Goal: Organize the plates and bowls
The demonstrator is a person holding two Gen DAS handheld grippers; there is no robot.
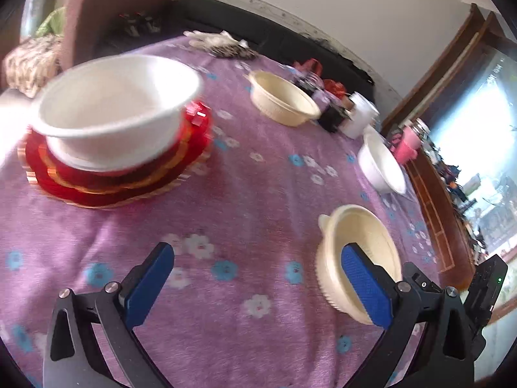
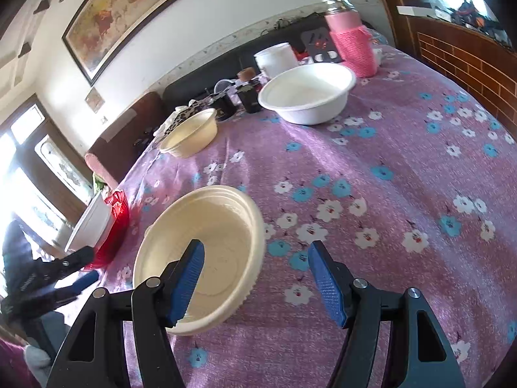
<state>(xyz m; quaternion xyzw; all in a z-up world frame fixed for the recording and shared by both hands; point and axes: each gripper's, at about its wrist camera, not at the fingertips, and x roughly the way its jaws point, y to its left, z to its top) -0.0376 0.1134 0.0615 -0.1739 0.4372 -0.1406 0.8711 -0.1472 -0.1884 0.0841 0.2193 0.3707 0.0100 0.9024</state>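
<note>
Bowls sit scattered over the purple flowered cloth (image 2: 404, 161) of the table. The nearest cream bowl (image 2: 206, 252) lies toward the table's near edge, and one blue pad of my right gripper (image 2: 255, 278) hangs over its hollow while the other pad hangs over bare cloth just beside its rim; those jaws are spread and pinch nothing. My left gripper (image 1: 258, 284) also has its jaws spread wide over the cloth, empty, with one pad in front of that same cream bowl (image 1: 355, 258). Toward the left edge, a white bowl (image 1: 119, 97) rests on a stack of red plates (image 1: 113, 187) with gold trim. A second cream bowl (image 2: 190, 132) stands near the far edge, and another white bowl (image 2: 307, 93) stands toward the far right corner. Behind it along the far edge are a pink knitted bottle (image 2: 352, 42), a white tub (image 2: 278, 58) and some dark jars (image 2: 248, 97).
</note>
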